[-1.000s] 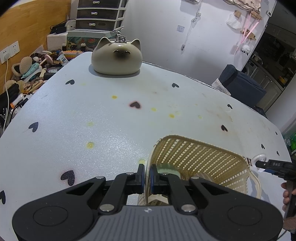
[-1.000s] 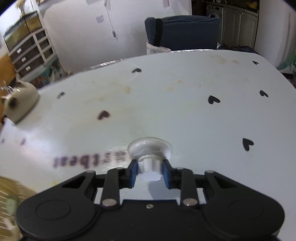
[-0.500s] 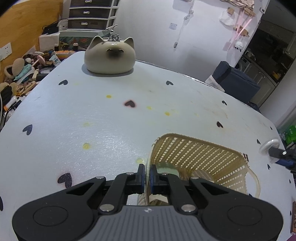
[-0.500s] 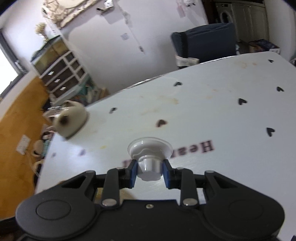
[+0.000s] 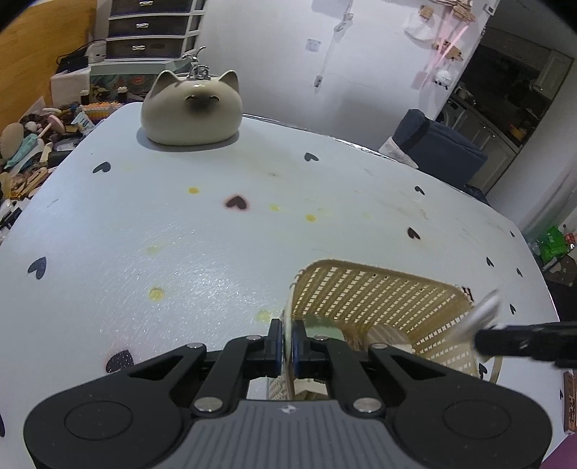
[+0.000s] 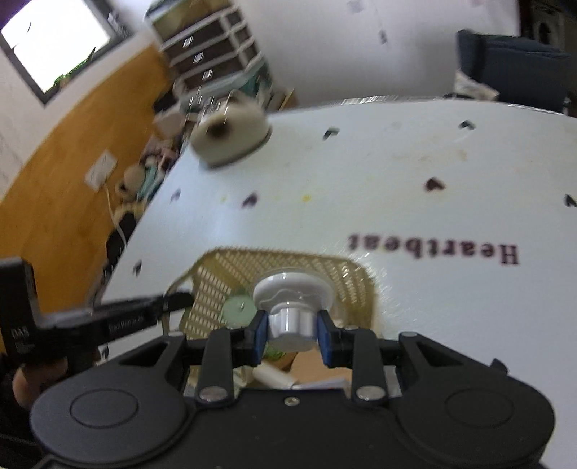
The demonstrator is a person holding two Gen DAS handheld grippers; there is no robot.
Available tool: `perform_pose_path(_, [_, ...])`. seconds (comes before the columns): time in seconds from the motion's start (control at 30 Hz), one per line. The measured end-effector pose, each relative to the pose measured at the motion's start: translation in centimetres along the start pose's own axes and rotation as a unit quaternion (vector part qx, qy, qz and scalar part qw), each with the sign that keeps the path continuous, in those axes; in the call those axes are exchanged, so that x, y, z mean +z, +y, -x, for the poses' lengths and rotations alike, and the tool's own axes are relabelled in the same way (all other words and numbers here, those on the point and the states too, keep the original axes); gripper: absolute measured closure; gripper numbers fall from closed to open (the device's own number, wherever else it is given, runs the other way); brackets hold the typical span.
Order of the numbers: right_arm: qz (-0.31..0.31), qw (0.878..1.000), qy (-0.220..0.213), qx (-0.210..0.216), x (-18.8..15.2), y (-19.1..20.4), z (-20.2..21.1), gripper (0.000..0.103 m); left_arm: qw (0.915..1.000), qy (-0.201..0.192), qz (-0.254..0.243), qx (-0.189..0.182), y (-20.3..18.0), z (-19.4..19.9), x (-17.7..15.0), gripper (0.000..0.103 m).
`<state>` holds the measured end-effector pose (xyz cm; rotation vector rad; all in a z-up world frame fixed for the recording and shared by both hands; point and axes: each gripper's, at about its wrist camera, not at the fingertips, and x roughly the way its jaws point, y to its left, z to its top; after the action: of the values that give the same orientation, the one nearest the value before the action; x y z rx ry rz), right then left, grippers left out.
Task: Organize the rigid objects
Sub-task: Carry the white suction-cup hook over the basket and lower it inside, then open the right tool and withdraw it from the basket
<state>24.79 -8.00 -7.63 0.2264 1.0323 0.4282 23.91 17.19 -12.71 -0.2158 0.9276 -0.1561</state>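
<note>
The basket [image 5: 378, 299] stands on the counter [image 5: 180, 234], at its near right part in the left wrist view. The left gripper [image 5: 286, 341] grips the near left rim of the basket. The right gripper [image 6: 293, 326] holds the suction cup [image 6: 292, 294] above the basket's opening. The cat figure [image 5: 191, 108] sits at the far edge of the counter, well apart from the basket, with the drawer unit [image 5: 155, 29] behind it

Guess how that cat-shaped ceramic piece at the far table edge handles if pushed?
The cat-shaped ceramic piece looks glazed, so probably slippery. Its wide flat base and squat body suggest it slides rather than tips. Likely heavy for its size, and fragile if knocked off the table.
</note>
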Motion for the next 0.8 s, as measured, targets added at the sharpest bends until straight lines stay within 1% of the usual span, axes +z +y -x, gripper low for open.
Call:
perform_pose_path(0.1, [0.011, 0.999, 0.040, -0.006, 0.4, 1.2, -1.8, 0.073, 1.0000, 0.000, -0.007, -0.007, 0.1, 0.0, 0.0, 0.097])
perform_pose_path(0.23, [0.024, 0.995, 0.091, -0.018, 0.4, 1.7, -3.9, 0.073, 0.9998, 0.001, -0.009, -0.016, 0.4, 0.0, -0.1, 0.097])
perform_pose_path(0.43, [0.011, 0.989, 0.142, -0.033, -0.1, 1.8, -5.9, 0.073, 0.9996, 0.000, -0.009, -0.027, 0.7, 0.1, -0.2, 0.096])
perform_pose_path(0.57, [-0.010, 0.986, 0.158, -0.057, -0.1, 1.7, -6.6, 0.074, 0.9995, 0.000, -0.010, -0.031, 0.8, 0.1, -0.2, 0.096])
perform_pose_path(0.73, [-0.024, 0.986, 0.153, -0.057, 0.1, 1.7, -6.8, 0.072, 0.9994, 0.001, -0.012, -0.034, 0.8, 0.1, -0.1, 0.096])
perform_pose_path(0.8, [-0.023, 0.986, 0.154, -0.058, 0.1, 1.9, -6.9, 0.067, 0.9993, 0.001, -0.013, -0.034, 0.8, 0.1, -0.1, 0.096])
